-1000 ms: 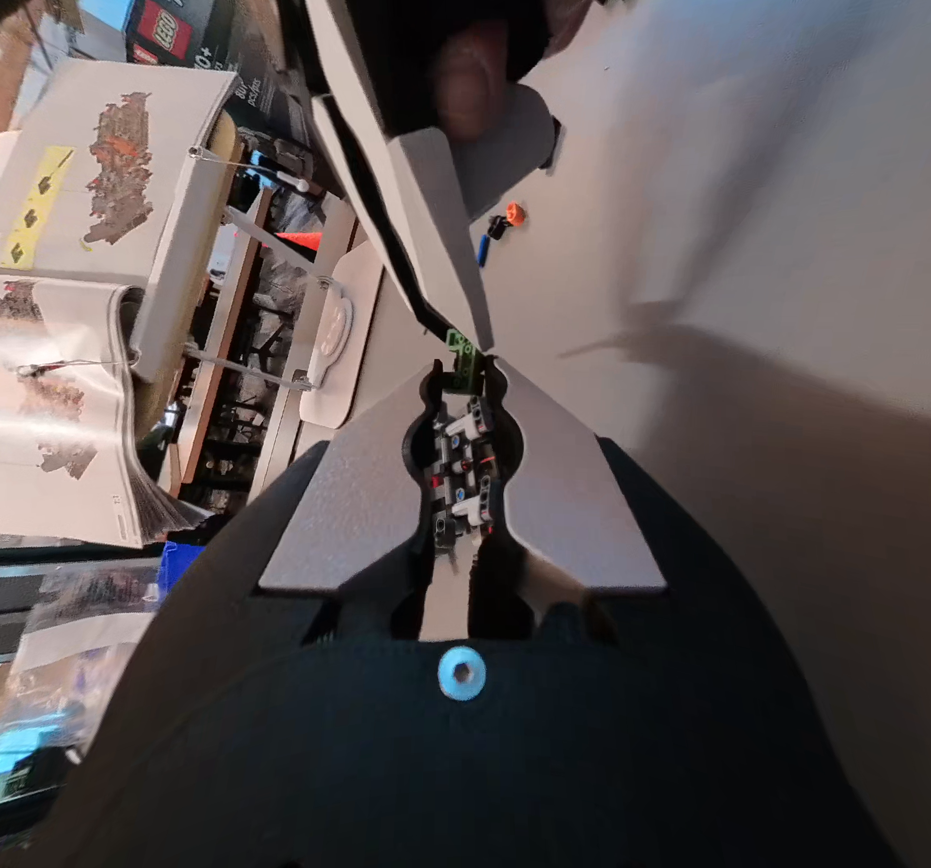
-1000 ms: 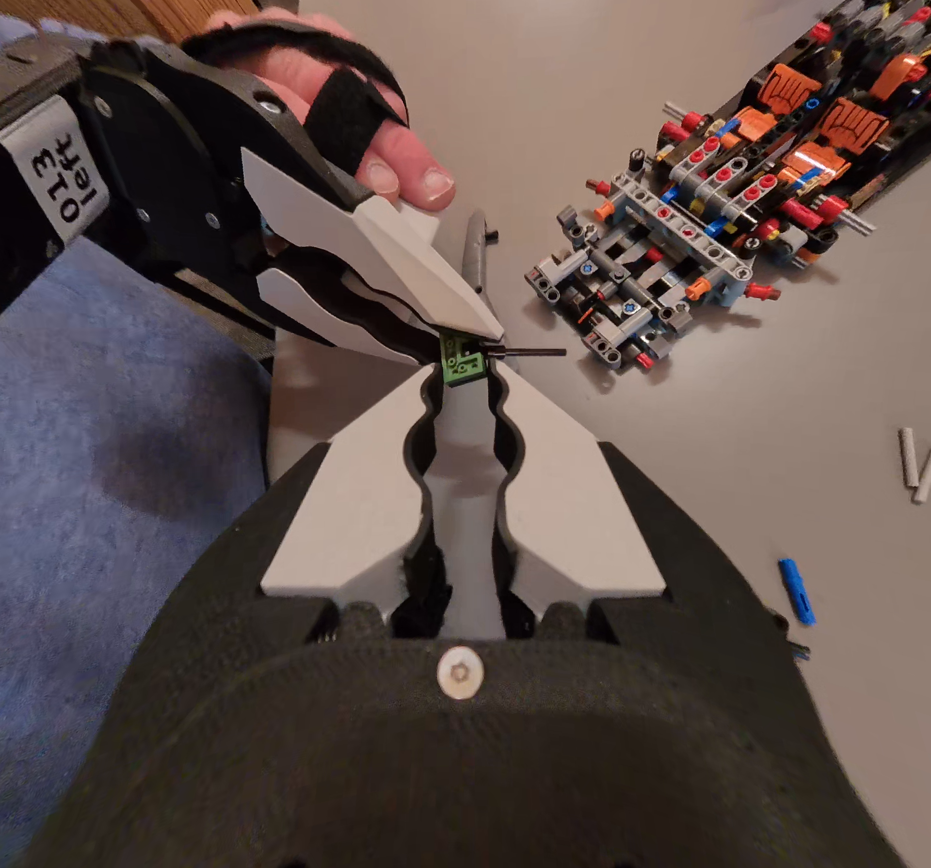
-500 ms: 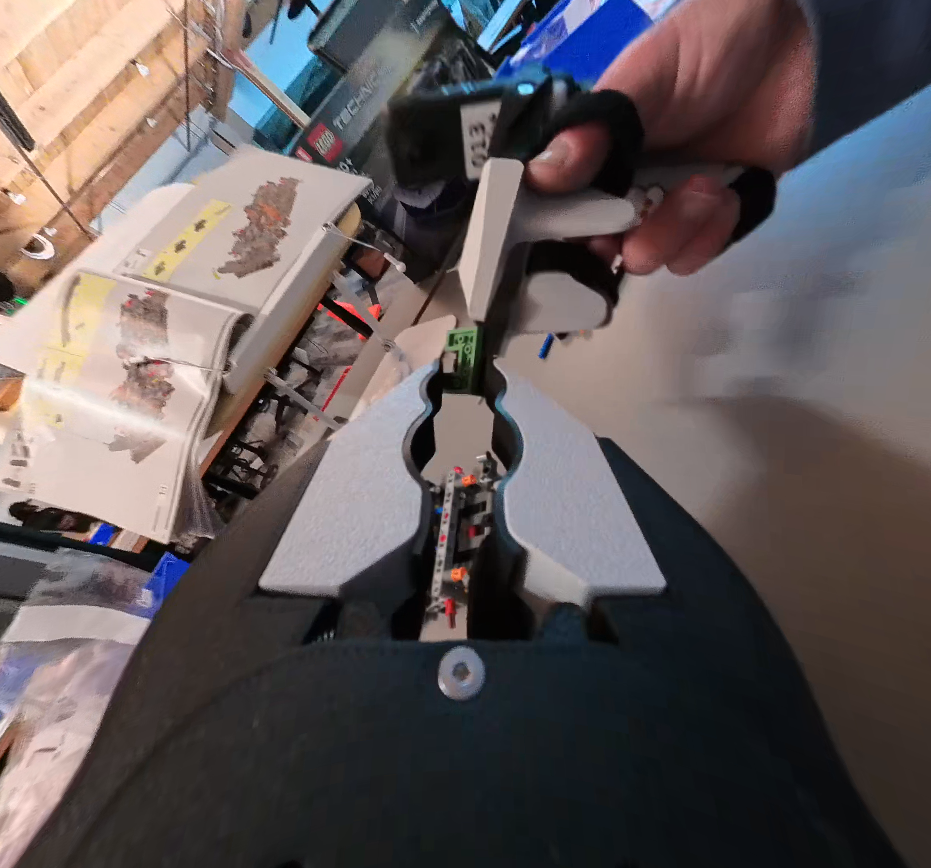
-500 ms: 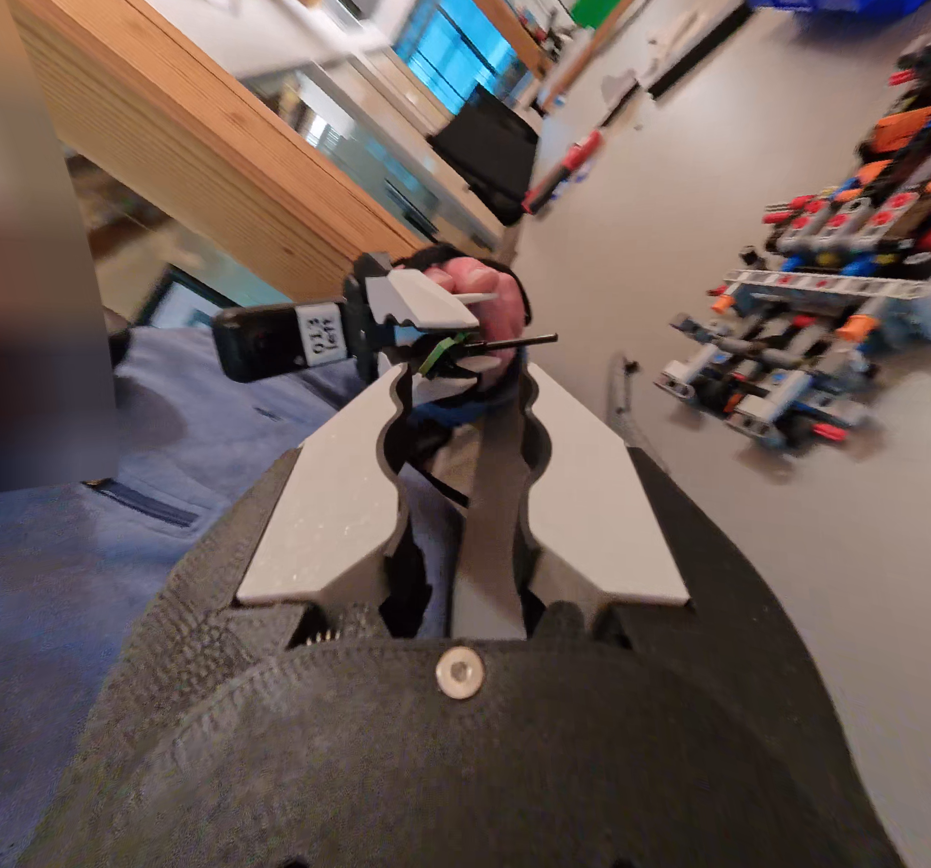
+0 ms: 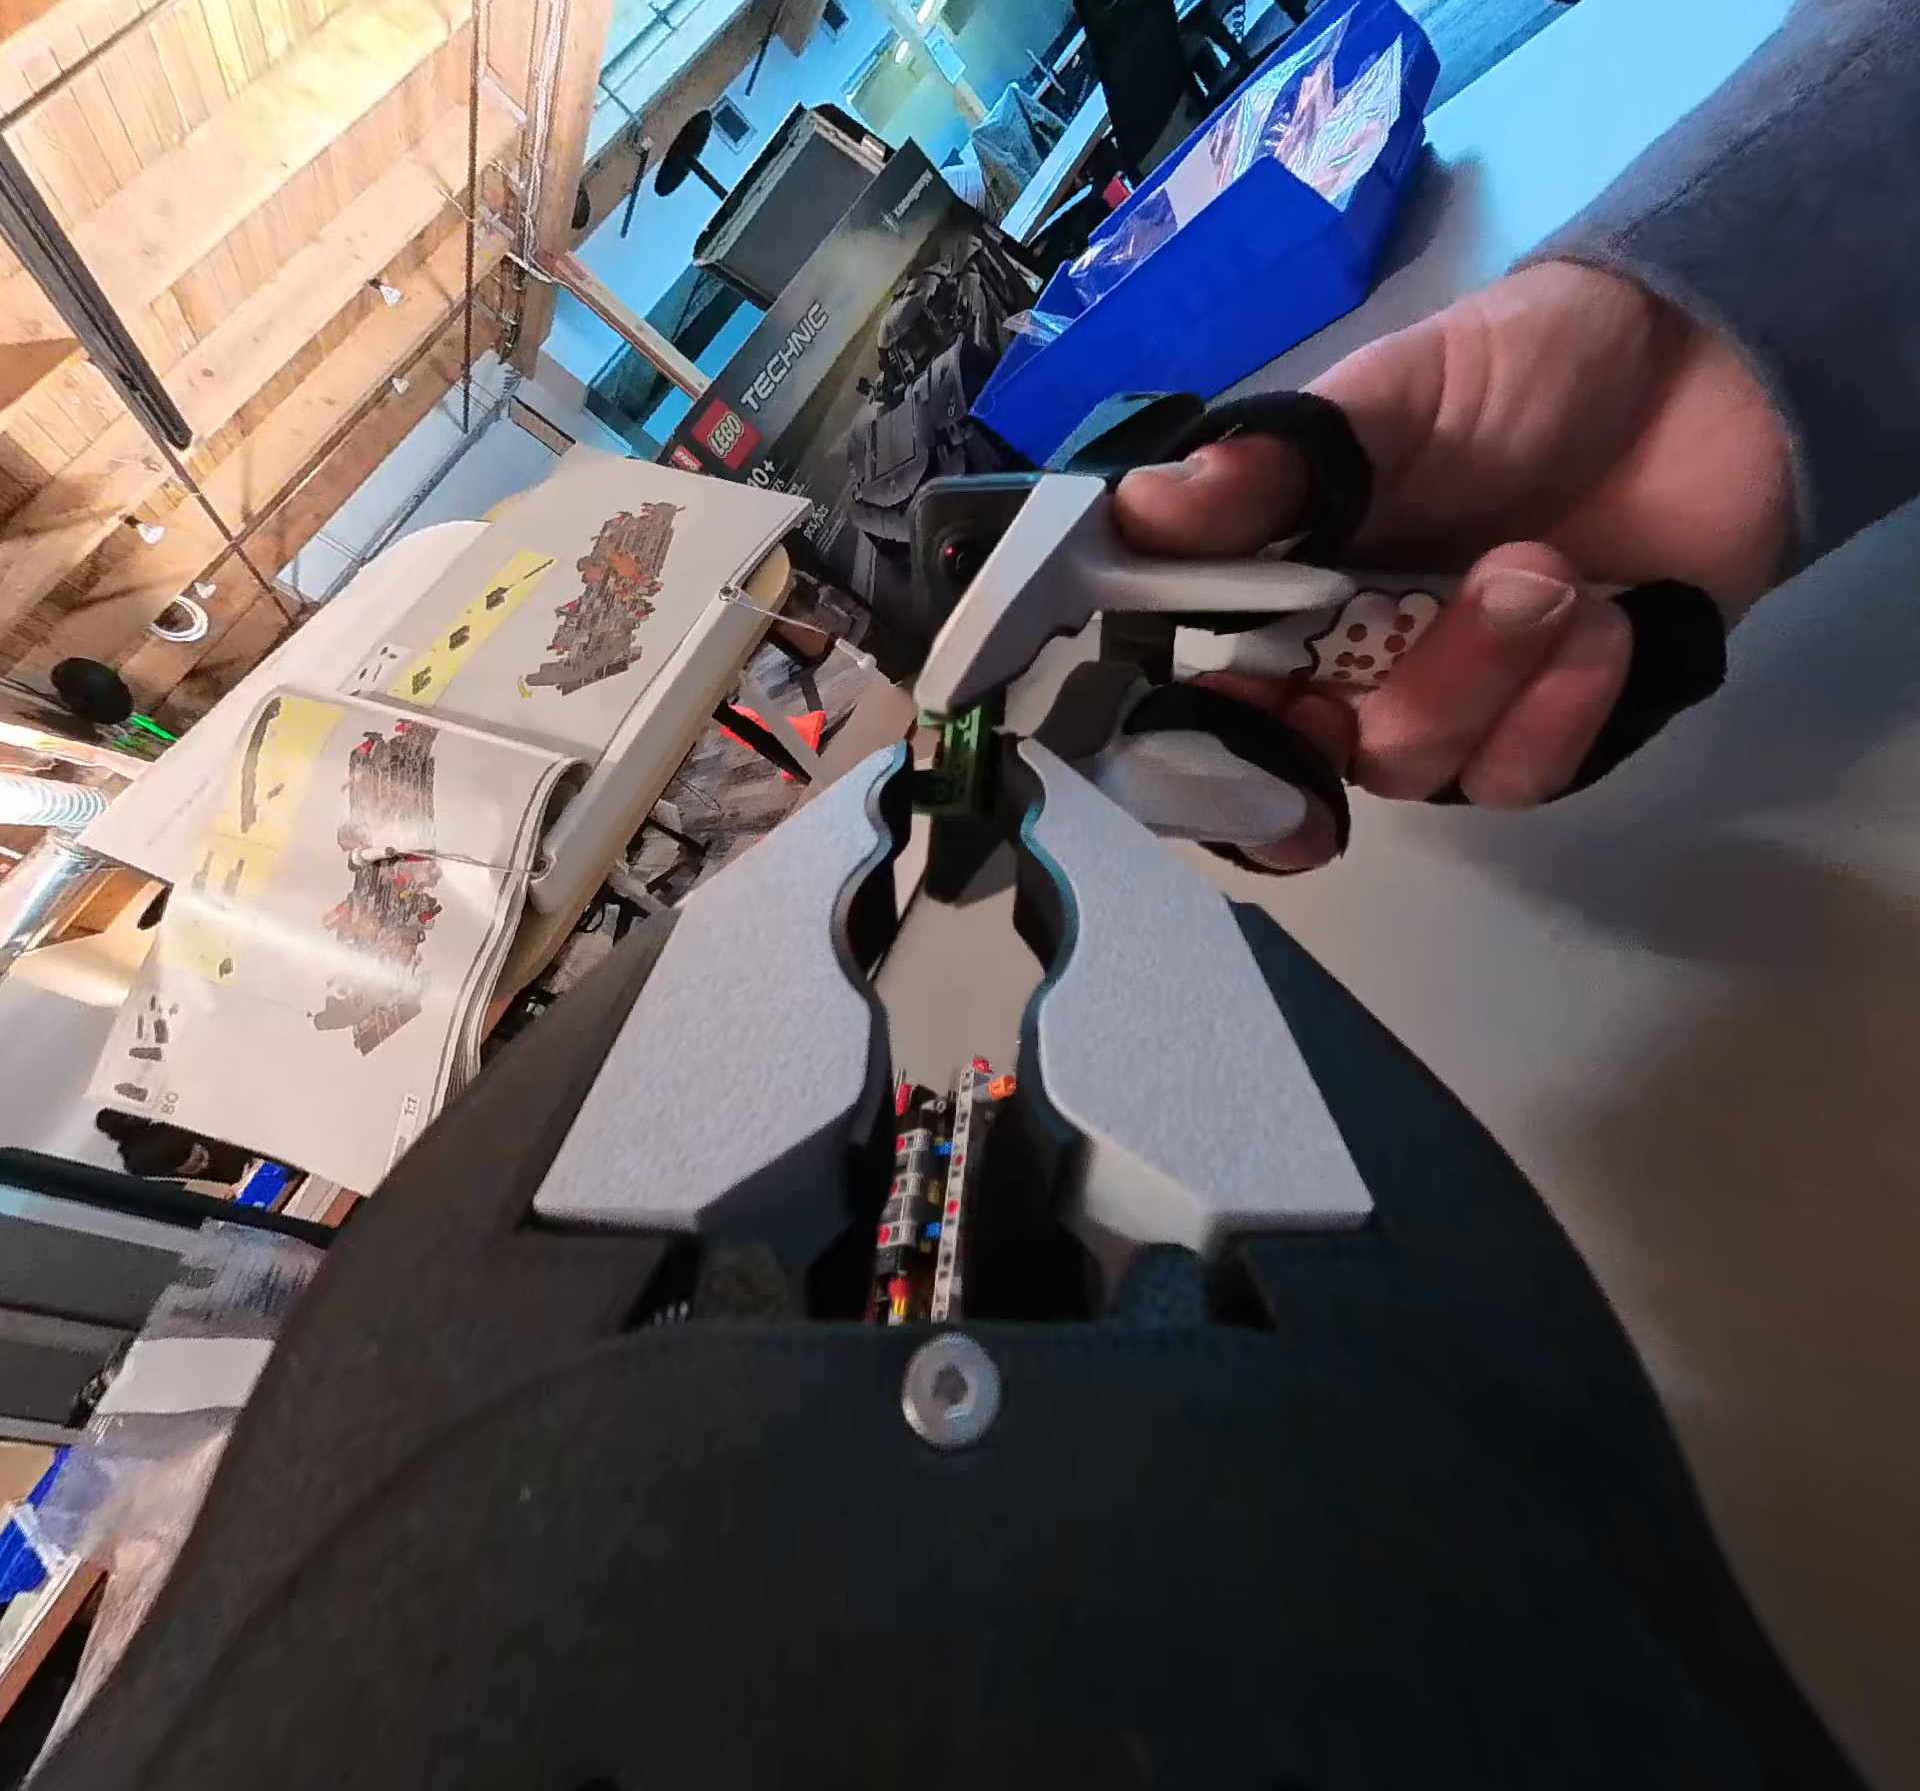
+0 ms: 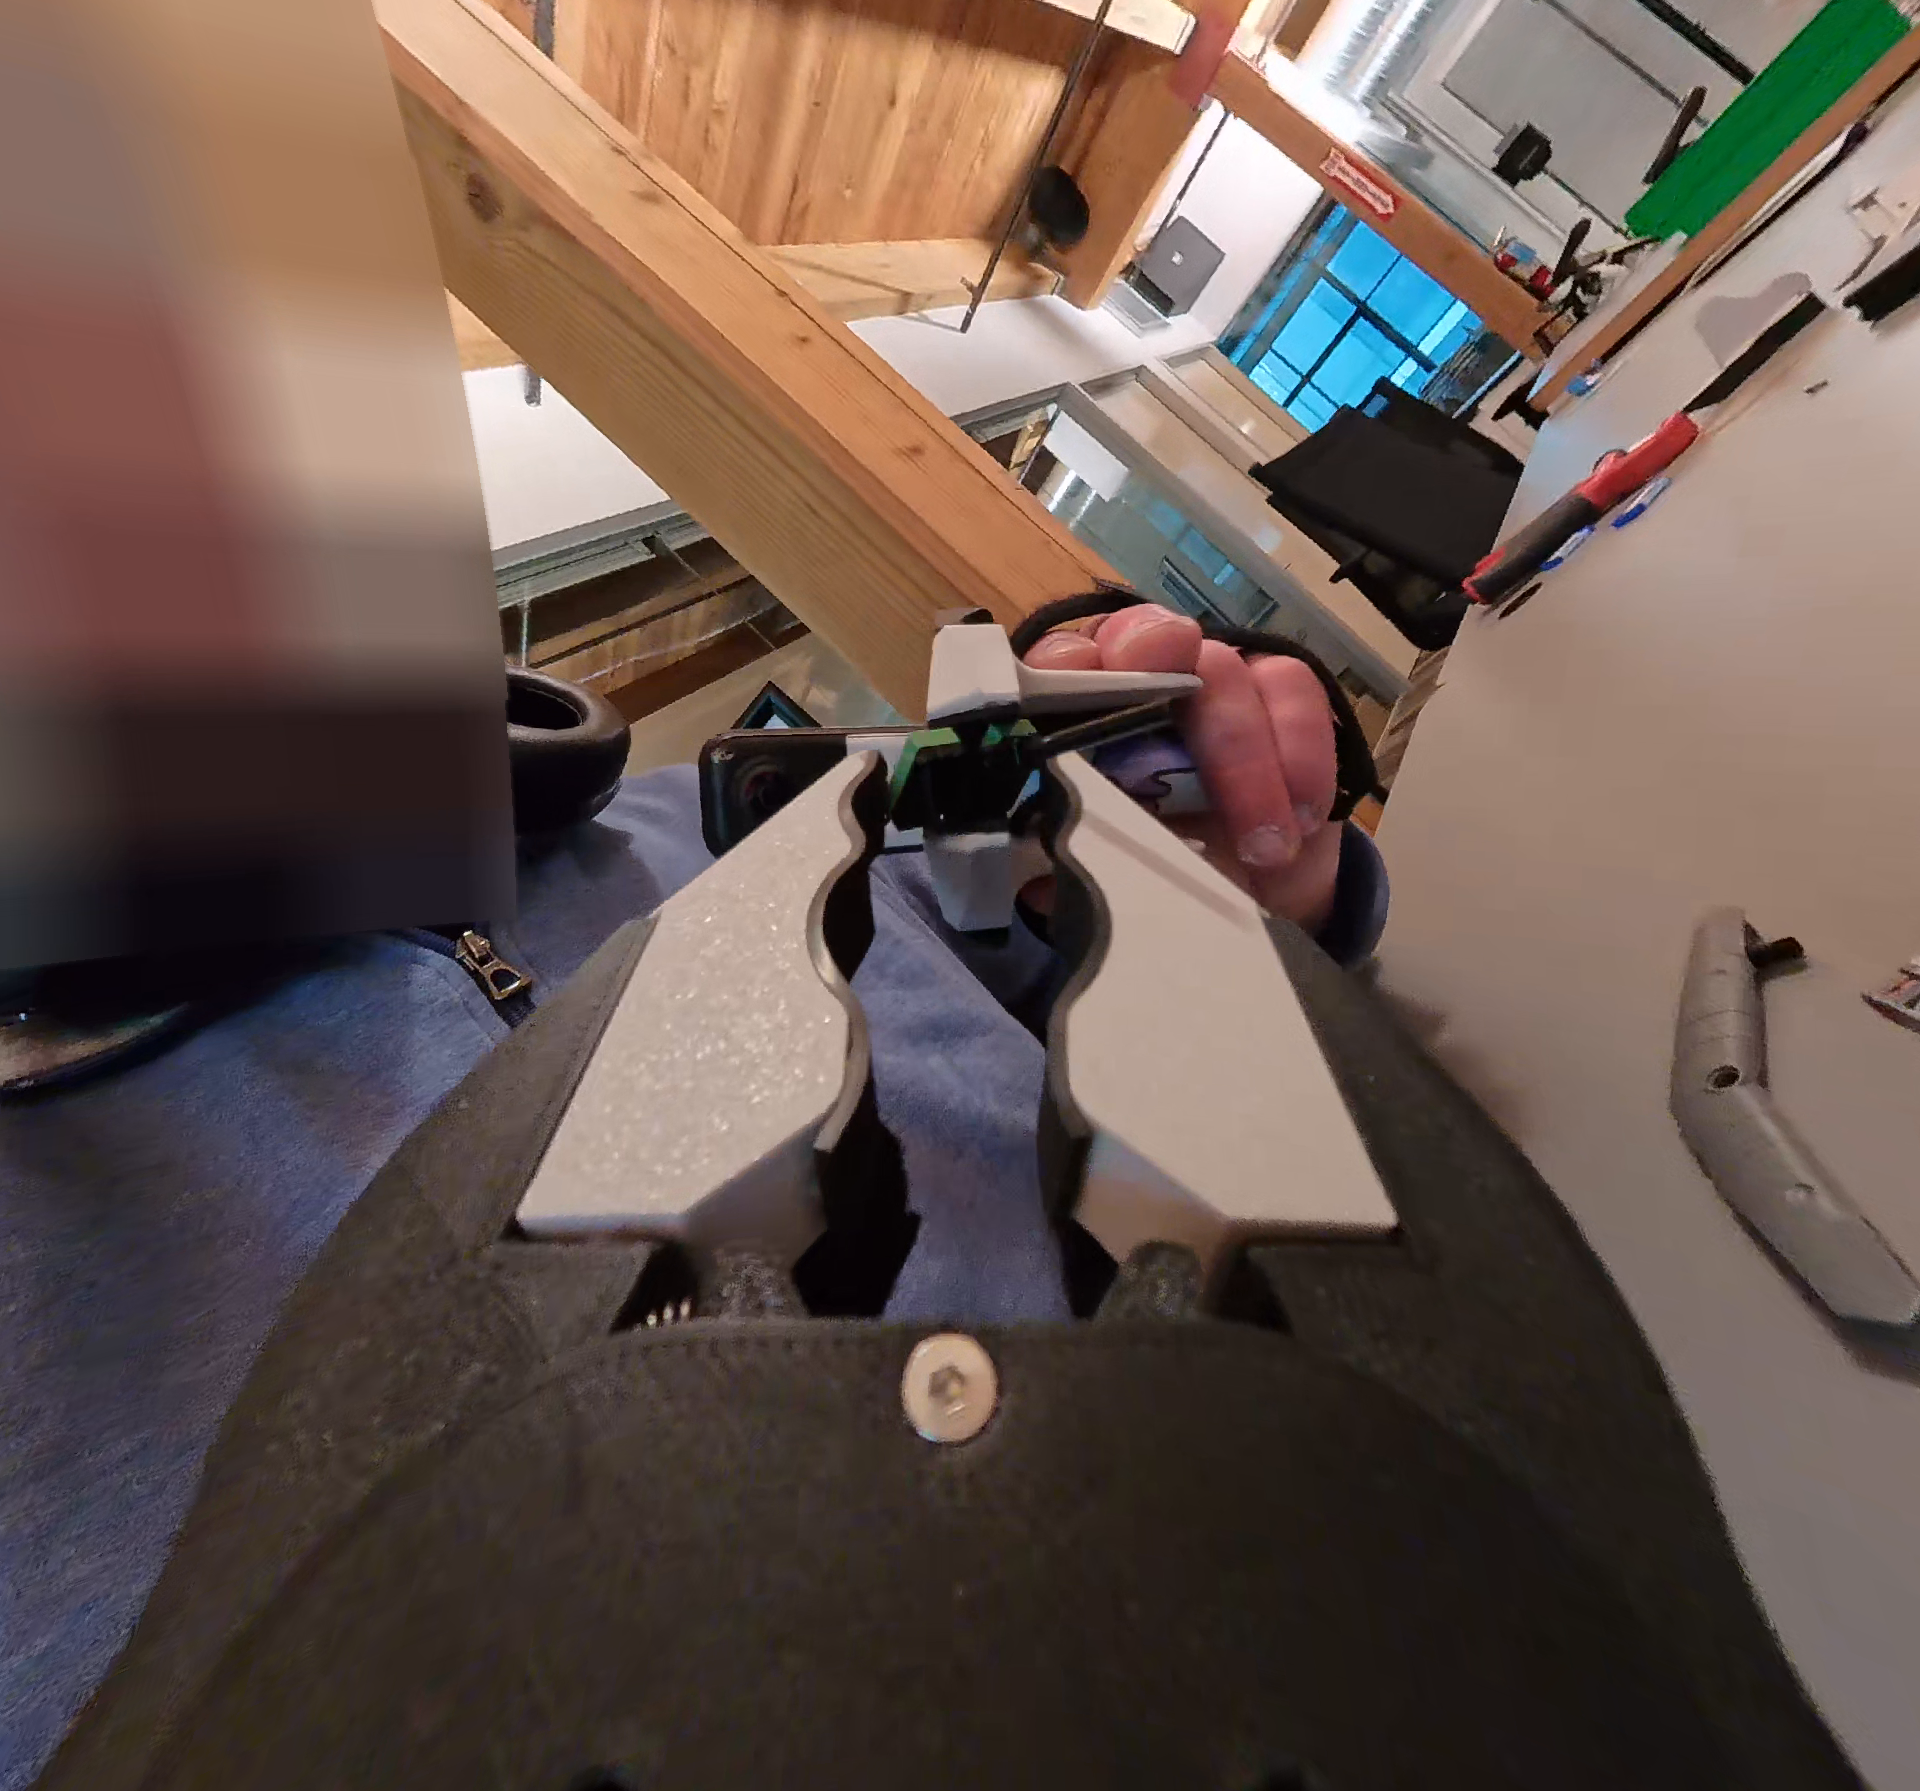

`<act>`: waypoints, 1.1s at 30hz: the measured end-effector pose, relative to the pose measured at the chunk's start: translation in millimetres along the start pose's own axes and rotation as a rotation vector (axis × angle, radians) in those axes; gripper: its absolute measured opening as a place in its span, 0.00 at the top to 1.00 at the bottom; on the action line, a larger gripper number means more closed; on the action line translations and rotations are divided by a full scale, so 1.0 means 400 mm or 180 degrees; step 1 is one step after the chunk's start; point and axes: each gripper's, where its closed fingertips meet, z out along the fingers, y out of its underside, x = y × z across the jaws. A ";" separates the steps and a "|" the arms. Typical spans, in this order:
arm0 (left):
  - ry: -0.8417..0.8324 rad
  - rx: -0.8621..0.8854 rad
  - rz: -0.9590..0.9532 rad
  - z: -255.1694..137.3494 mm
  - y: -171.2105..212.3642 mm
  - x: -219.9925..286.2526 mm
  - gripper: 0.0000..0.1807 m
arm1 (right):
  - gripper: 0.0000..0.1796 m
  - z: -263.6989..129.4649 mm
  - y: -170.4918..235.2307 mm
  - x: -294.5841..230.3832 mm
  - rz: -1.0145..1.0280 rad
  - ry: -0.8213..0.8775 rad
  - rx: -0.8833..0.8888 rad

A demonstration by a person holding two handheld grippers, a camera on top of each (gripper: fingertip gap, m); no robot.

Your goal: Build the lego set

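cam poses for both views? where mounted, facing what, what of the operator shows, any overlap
Left wrist view: on the left gripper, tilted up across the table toward the open instruction booklet and blue bin; shows its own fingers, the right gripper and the hand holding it.
Right wrist view: on the right gripper, facing back toward the person's blue top and wooden beams; shows its own fingers and the left gripper in its hand.
Shared: the green piece where both fingertips meet.

A green lego piece [image 5: 961,754], grey fingers [image 5: 727,1003], a blue bin [image 5: 1216,287], a yellow-paged instruction booklet [image 5: 343,868]
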 end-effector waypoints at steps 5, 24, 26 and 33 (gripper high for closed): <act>0.0007 0.0022 -0.0013 0.008 -0.002 0.002 0.92 | 0.86 -0.008 -0.002 -0.003 -0.0131 0.0071 -0.0016; 0.0160 -0.0191 -0.0236 0.032 0.052 0.000 0.81 | 0.86 -0.060 -0.007 0.072 -0.0904 0.1280 -0.0554; 0.0204 -0.0220 -0.0359 0.030 0.063 -0.008 0.78 | 0.86 -0.068 -0.011 0.075 -0.1074 0.1443 -0.0656; 0.0277 -0.0178 -0.0427 0.015 0.055 -0.021 0.80 | 0.87 -0.061 -0.048 -0.005 -0.1310 0.0901 -0.0549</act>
